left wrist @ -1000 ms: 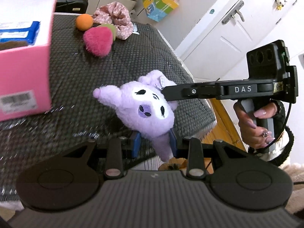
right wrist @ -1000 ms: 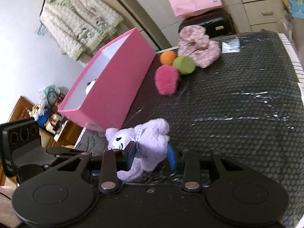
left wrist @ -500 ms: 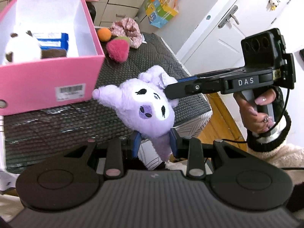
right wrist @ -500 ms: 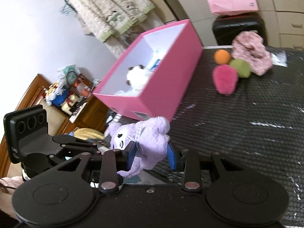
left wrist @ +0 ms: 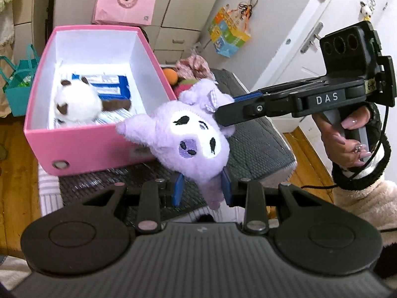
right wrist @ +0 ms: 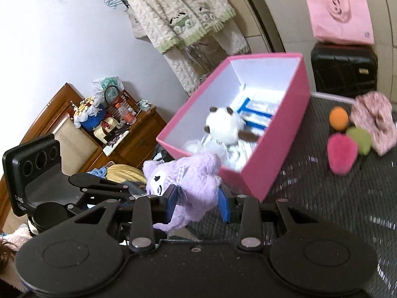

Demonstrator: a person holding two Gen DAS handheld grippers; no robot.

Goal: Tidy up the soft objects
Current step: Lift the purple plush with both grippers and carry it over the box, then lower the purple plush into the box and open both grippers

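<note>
Both grippers pinch the purple plush (left wrist: 196,144) in mid-air: left gripper (left wrist: 202,190) at its lower body, right gripper (right wrist: 197,201) apparently around its back; pink box (left wrist: 82,146) lies open toward eleven o'clock, with the white plush (left wrist: 74,104) inside.

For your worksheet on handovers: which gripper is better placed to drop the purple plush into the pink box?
Probably right: the right gripper grips the purple plush beside the pink box rim.
</note>
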